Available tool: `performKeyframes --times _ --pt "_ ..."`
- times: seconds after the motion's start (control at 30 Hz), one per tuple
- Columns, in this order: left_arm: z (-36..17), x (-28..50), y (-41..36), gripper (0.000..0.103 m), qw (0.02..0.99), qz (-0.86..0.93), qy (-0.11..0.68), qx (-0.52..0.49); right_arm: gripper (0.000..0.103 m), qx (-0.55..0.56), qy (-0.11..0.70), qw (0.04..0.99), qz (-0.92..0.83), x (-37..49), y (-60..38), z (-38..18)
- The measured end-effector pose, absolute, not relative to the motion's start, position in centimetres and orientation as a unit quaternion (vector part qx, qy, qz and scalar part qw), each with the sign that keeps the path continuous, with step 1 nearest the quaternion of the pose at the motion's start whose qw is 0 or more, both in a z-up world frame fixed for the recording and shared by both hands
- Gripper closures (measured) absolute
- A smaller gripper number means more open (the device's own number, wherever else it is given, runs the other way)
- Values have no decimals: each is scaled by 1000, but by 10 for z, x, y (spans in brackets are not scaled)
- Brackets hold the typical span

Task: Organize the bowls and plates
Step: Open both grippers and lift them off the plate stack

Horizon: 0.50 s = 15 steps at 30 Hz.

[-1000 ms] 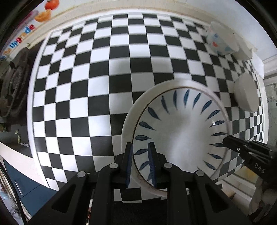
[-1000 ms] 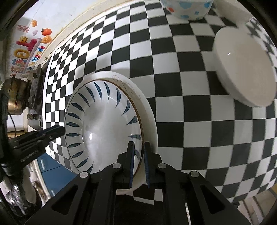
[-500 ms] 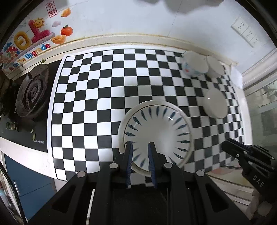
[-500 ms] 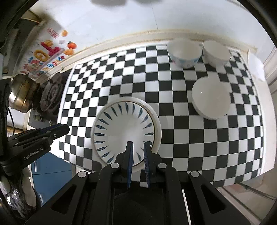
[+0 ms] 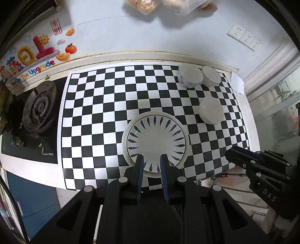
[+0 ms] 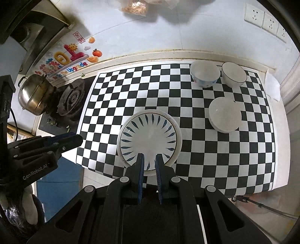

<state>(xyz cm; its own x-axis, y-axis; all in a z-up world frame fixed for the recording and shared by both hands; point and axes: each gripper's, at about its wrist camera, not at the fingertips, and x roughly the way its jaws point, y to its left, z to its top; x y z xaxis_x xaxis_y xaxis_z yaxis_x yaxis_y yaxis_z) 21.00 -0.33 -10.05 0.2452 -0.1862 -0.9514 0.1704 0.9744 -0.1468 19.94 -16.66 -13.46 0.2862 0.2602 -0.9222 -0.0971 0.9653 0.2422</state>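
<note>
A blue-leaf plate (image 5: pixel 156 139) (image 6: pixel 149 138) lies stacked on a plain white plate (image 6: pixel 179 138) on the checkered mat. Three bowls stand at the right: a plain white bowl (image 5: pixel 211 110) (image 6: pixel 225 117), a blue-and-red patterned bowl (image 5: pixel 189 77) (image 6: pixel 204 76), and a white bowl with a dark rim (image 5: pixel 211 76) (image 6: pixel 234 74). My left gripper (image 5: pixel 151 159) and right gripper (image 6: pixel 149 157) hover high above the plates' near edge, each with a narrow gap between its jaws and empty. Each gripper also shows from the side in the other's view (image 6: pixel 75 139) (image 5: pixel 229 153).
A gas burner (image 5: pixel 38 108) and a steel pot (image 6: pixel 34 95) sit to the left of the checkered mat (image 5: pixel 93 112). The counter's front edge is just below the plates. A wall with stickers and sockets (image 6: pixel 266 16) stands behind. Hanging bags (image 5: pixel 144 5) are at the top.
Both grippers have pulled up and back from the plates, which now look much smaller. The plates and bowls have stayed in place.
</note>
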Motion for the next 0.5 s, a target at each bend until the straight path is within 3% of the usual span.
performKeyframes --times 0.33,0.4,0.5 --pt "-97 213 -8 85 787 -133 603 3 89 83 583 801 105 201 -170 -124" --pt "-99 219 -8 76 784 -141 605 -1 71 91 586 798 103 203 -169 -127" --pt "-105 235 -8 72 782 -150 605 -8 54 113 592 792 98 209 -172 -135"
